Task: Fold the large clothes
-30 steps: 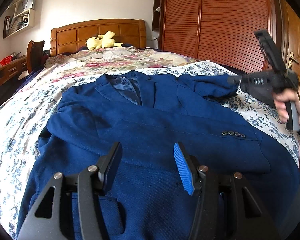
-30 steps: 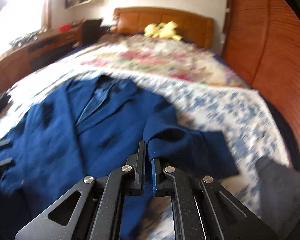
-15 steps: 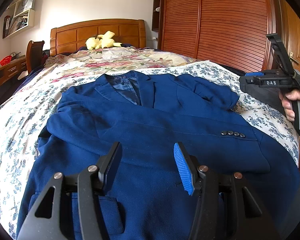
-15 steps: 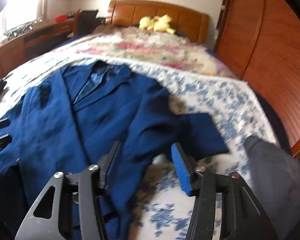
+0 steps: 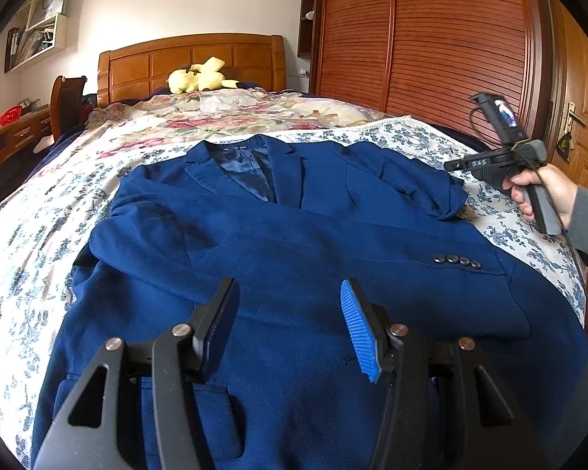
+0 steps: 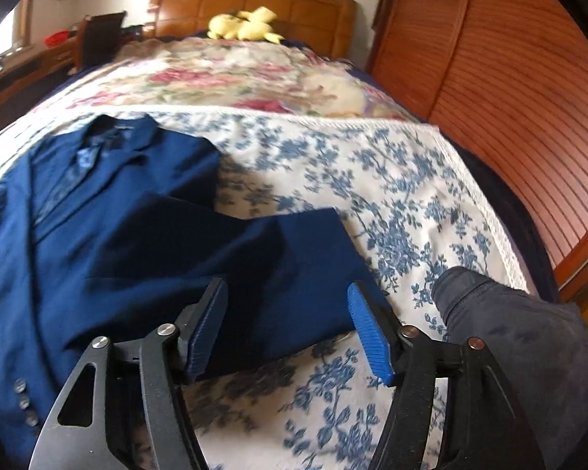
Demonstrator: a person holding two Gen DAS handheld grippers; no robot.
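Right hand-held gripper (image 6: 290, 325) hangs over the bed w/ jaws spread, having just been opening, nothing pinched; the folded-in sleeve (image 6: 254, 270) of the blue blazer (image 5: 294, 243) lies loose on the cover below its blue pads. The person's hand (image 5: 545, 192) grips its handle at the bed's right side (grey cuff showing). Left hand-held gripper (image 5: 290, 325) hovers over the blazer's lower front, jaws likewise apart, holding nothing. The blazer lies face up, collar toward the headboard (image 5: 192, 62), one sleeve w/ four buttons (image 5: 456, 261) folded across the chest. Beneath it: blue-floral bedspread (image 6: 392, 196), then a pink-floral quilt (image 5: 223, 113). A yellow plush toy (image 5: 200, 78) rests by the headboard; a dark garment (image 6: 517, 337) sits at the bed's right edge, near the slatted wardrobe (image 5: 431, 39).
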